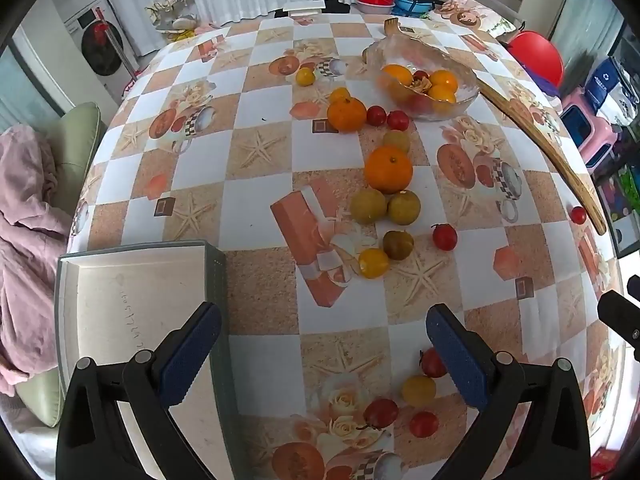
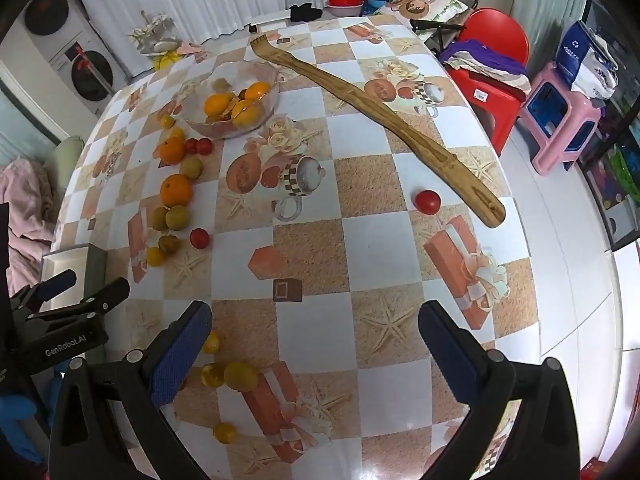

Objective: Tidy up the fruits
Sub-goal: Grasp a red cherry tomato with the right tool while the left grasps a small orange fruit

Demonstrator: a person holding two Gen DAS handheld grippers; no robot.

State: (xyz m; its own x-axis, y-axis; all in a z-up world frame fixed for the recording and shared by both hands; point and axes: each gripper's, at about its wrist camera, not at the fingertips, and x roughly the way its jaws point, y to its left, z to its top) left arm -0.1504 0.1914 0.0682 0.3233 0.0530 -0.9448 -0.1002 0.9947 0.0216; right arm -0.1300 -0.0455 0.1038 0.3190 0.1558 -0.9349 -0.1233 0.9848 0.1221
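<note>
Loose fruit lies across the checked tablecloth: a big orange [image 1: 388, 169], olive plums [image 1: 369, 205], yellow plums [image 1: 373, 263] and red cherry tomatoes [image 1: 444, 236]. A glass bowl [image 1: 460, 101] at the far side holds oranges and small fruit; the right wrist view shows that glass bowl [image 2: 208, 126] too. My left gripper [image 1: 324, 354] hovers open above the near table, a red tomato [image 1: 433, 362] beside its right finger. My right gripper [image 2: 316, 350] is open too, over bare cloth, with yellow plums [image 2: 241, 376] by its left finger. A lone red tomato [image 2: 427, 201] lies near the wooden stick.
An open white box [image 1: 132, 280] with a grey rim sits at the near left table edge. A long wooden back scratcher [image 2: 384, 120] crosses the far right. Beyond the table stand a red chair [image 2: 496, 40] and a pink stool [image 2: 560, 120]. Pink cloth [image 1: 28, 208] lies left.
</note>
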